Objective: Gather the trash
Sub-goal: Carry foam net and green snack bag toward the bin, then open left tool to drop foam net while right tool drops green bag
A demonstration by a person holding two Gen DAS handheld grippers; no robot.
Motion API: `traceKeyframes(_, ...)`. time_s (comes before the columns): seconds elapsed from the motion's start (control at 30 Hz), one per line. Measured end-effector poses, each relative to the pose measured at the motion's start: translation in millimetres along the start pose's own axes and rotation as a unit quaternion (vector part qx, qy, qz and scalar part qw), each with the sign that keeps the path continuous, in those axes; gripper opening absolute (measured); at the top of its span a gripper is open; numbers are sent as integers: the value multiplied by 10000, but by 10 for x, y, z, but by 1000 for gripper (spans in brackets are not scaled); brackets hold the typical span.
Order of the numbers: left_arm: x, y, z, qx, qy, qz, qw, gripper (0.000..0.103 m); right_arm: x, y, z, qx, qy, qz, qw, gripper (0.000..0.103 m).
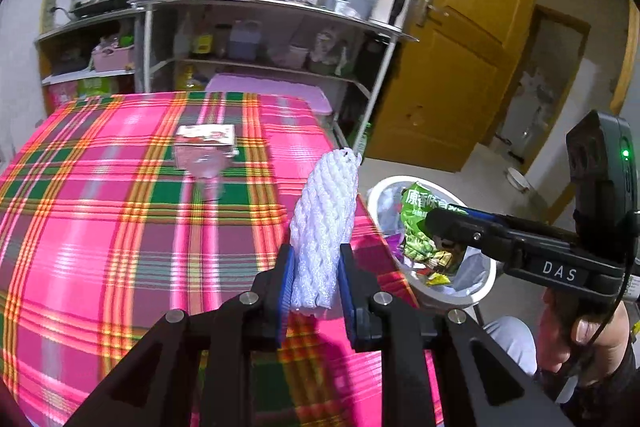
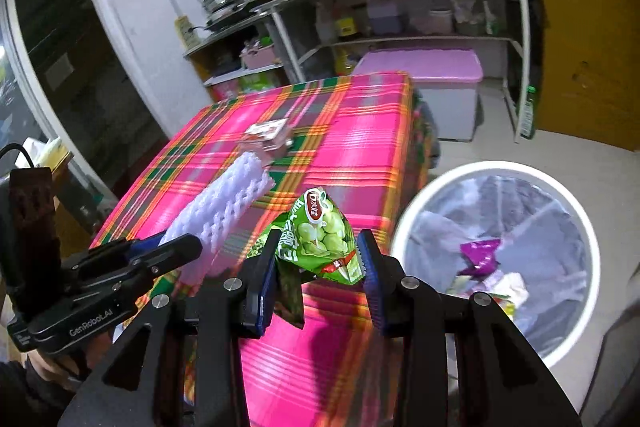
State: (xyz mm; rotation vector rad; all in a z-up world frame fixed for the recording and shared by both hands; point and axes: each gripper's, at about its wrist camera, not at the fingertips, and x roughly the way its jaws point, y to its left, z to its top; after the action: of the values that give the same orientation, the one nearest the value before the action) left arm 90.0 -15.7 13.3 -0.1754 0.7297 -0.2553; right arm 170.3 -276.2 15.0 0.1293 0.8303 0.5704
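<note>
Clamped in your left tongs (image 1: 314, 283) stands a white foam-net fruit sleeve (image 1: 326, 227), its long axis pointing up and away over the pink plaid table (image 1: 120, 227). Your right tongs (image 2: 320, 267) pinch a crumpled green snack wrapper (image 2: 320, 239) at the table edge — the white lined trash bin (image 2: 416, 211) lies just right and below, nearer the right hand.

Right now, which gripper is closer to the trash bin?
Right. The right gripper, holding the green snack bag, is beside the bin, partly over it. The left gripper, holding foam netting, is over the table.
</note>
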Motion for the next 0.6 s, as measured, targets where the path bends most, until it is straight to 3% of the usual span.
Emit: traceKeyframes(0.6, 628, -649, 122, 509, 415, -464, 9968, 22, -205, -913, -115, 767, -91, -648, 9949, 39)
